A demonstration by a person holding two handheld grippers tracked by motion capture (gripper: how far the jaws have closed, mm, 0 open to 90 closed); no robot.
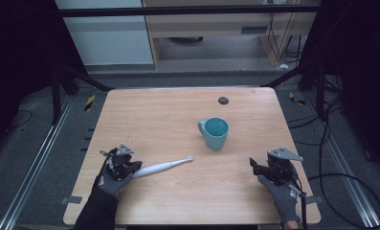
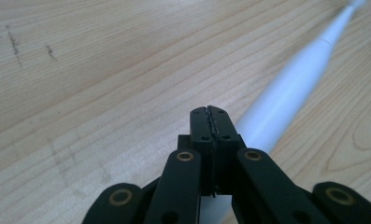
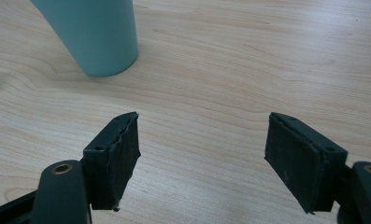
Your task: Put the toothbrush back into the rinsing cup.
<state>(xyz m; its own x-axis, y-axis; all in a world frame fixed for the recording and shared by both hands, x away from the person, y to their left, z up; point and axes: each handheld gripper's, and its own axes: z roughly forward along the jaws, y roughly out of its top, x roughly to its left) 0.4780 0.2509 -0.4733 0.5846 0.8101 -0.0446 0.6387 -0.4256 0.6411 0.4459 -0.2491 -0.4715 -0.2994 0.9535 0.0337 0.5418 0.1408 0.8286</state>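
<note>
With the left claw [image 1: 136, 166] closed beside the toothbrush [image 1: 163, 166], seemingly not gripping, it should open first; the right claw [image 1: 254, 166] is open near the counter's [image 1: 168, 110] right edge.

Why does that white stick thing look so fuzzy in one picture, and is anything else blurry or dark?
In the left gripper view the toothbrush lies close to the lens and out of focus; in the right gripper view the mug is sharp; in the high view the table is evenly lit, its surroundings dark.
</note>
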